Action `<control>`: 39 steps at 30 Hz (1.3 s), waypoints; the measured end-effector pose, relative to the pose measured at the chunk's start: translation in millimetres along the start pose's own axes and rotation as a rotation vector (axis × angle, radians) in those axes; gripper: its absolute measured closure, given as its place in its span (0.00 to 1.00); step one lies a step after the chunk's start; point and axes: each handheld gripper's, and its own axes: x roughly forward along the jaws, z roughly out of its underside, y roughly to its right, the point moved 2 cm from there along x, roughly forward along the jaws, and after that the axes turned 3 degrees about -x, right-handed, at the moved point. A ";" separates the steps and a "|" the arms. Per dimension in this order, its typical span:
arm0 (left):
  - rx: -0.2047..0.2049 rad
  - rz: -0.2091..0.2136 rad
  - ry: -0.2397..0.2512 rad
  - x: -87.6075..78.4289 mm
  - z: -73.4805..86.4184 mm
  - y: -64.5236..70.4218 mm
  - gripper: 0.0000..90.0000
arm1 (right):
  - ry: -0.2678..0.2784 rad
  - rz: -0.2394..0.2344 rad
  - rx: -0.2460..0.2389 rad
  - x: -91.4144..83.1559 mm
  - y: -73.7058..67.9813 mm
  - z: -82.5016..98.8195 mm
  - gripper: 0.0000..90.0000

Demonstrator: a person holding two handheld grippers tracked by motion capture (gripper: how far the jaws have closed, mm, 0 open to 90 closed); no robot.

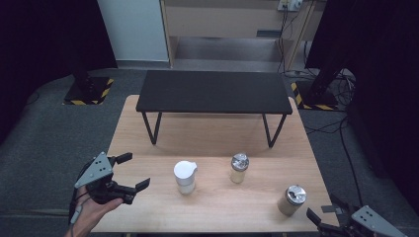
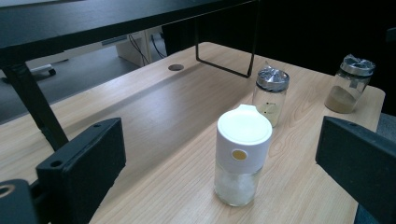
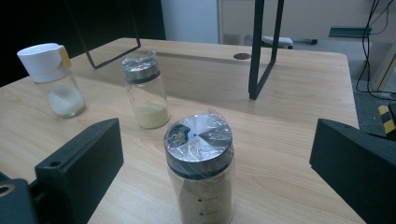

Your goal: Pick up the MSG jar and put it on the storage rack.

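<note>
High view | left gripper [image 1: 129, 172] gaped empty toward white-capped jar [image 1: 185, 177] | right gripper [image 1: 326, 216] gaped empty beside brown-spice jar [image 1: 291, 200], lined up to grasp

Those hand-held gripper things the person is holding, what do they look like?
Each hand-held gripper is black with two blocky black jaws. The left hand-held gripper carries a grey three-cornered plate with small dark holes on top, and a thin cable trails past the hand. The right hand-held gripper has the same grey plate. Up close, each jaw shows a small round hole.
</note>
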 end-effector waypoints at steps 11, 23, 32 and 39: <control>0.017 0.034 -0.017 25.6 -8.5 0.2 0.00 | 0.004 0.000 0.005 -0.8 0.7 0.6 0.04; 0.007 0.063 -0.045 53.2 -6.2 -2.3 0.01 | 0.005 -0.002 0.008 -1.1 1.3 0.8 0.04; 0.014 0.089 -0.067 71.0 -2.8 -3.3 0.01 | 0.007 -0.003 0.009 -1.3 1.6 1.0 0.04; 0.011 0.106 -0.079 81.5 2.2 -5.1 0.01 | 0.007 -0.005 0.010 -1.1 2.0 1.3 0.04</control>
